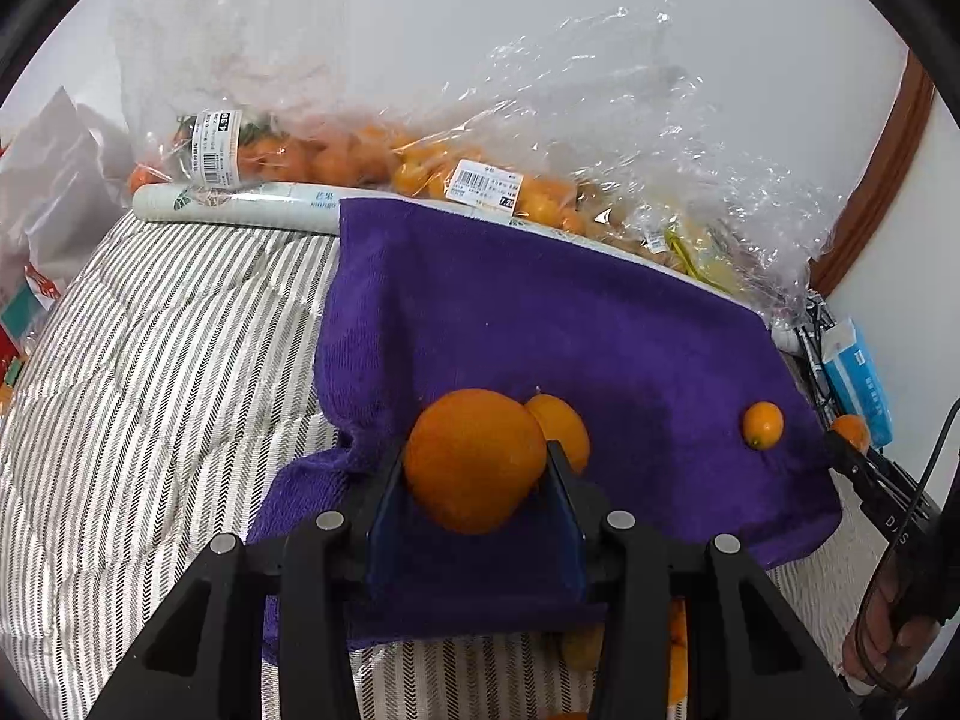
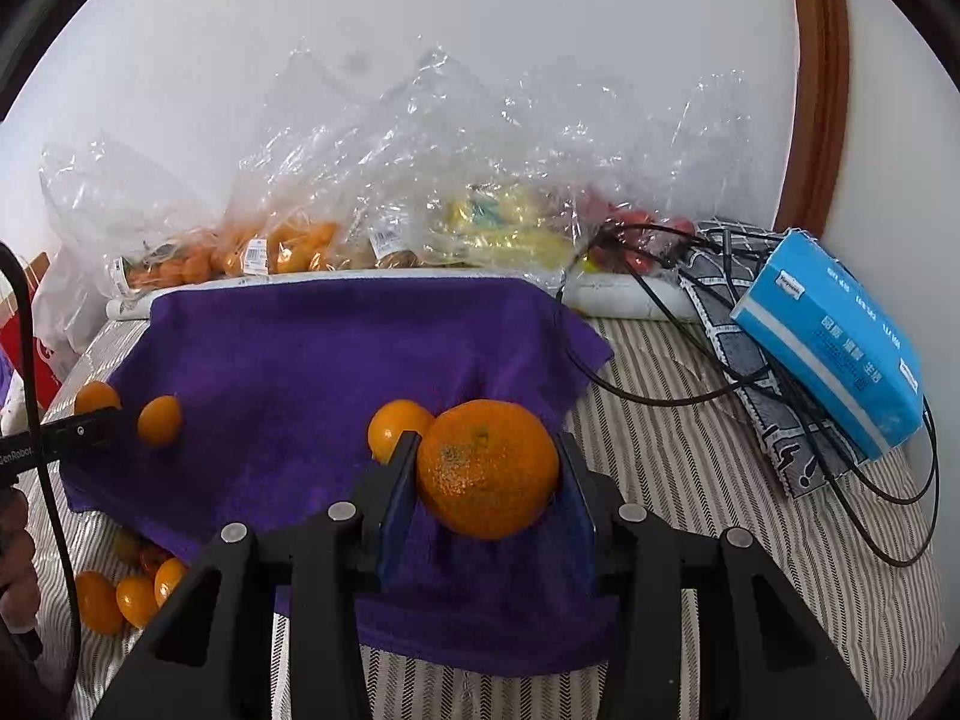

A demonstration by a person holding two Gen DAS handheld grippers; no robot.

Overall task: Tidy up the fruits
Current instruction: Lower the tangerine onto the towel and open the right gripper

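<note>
White wall [image 2: 480, 30] backs a striped quilt [image 1: 150, 330], and one purple towel [image 1: 540, 312] covers the quilt's middle. Clear bags [image 2: 390, 180] of fruit line the wall at twelve o'clock of the towel; I count at least four in the right view, holding orange, yellow and red fruit. One blue box [image 2: 834, 342] leans at three o'clock of the towel, over a patterned cloth, with black cables [image 2: 660, 396] looping around it.

Two grippers are out, each clamped on one fruit. The left gripper [image 1: 477, 465] squeezes an orange [image 1: 474, 456] between its blue pads, over the towel's near edge at six o'clock. The right gripper [image 2: 487, 471] pinches a mandarin [image 2: 487, 468] the same way, low over the towel.

Loose on the towel I count two small fruits: one kumquat [image 1: 763, 425] at the left gripper's two o'clock, another [image 2: 396, 426] tucked just behind the right gripper's left finger. Off the towel at the right view's seven o'clock lies a small pile [image 2: 126, 594] of at least three orange fruits on the quilt.
</note>
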